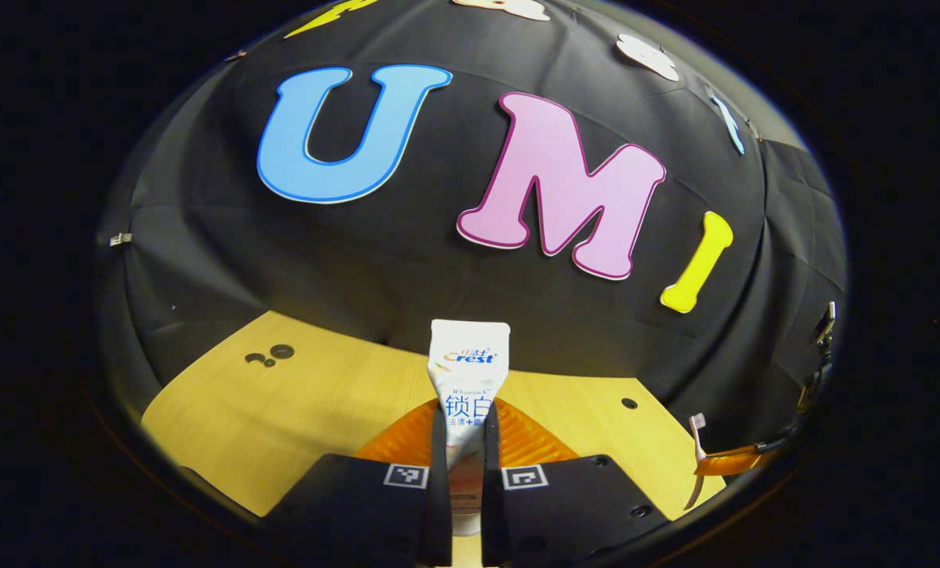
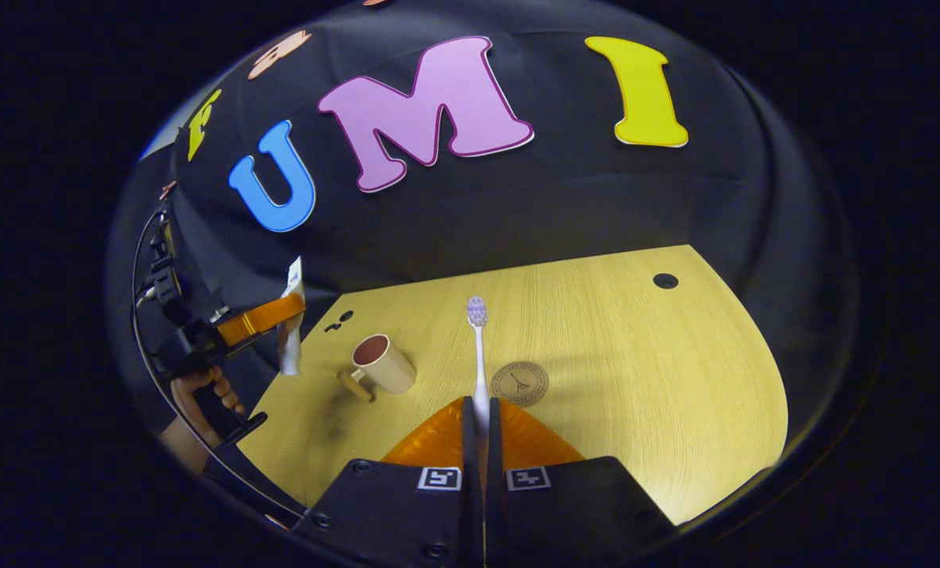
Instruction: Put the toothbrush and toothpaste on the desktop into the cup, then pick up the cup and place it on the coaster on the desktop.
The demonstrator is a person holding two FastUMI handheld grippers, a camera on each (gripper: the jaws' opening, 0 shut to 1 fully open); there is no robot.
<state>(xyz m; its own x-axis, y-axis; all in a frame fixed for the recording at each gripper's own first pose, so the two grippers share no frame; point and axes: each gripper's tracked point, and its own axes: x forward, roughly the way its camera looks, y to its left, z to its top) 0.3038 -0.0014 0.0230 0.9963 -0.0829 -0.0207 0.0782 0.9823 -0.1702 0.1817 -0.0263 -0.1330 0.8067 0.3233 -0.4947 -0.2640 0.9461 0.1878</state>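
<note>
A white toothpaste tube (image 1: 468,379) stands upright between the fingers of my left gripper (image 1: 467,442), which is shut on it above the wooden desktop (image 1: 296,402). My right gripper (image 2: 478,430) is shut on a white toothbrush (image 2: 479,347), bristle head pointing up and away. A beige cup (image 2: 383,364) with a handle stands on the desktop, left of the toothbrush. A round brown coaster (image 2: 520,383) lies flat just right of the toothbrush. In the right gripper view the left gripper (image 2: 269,315) hangs at the far left with the toothpaste tube (image 2: 290,323), above and left of the cup.
The desktop has small round holes (image 1: 273,353) (image 2: 665,280). A hand (image 2: 202,394) holds the left gripper's handle at the left edge. The right gripper with the toothbrush (image 1: 699,442) shows at the right edge of the left gripper view. The black cloth wall closes the back.
</note>
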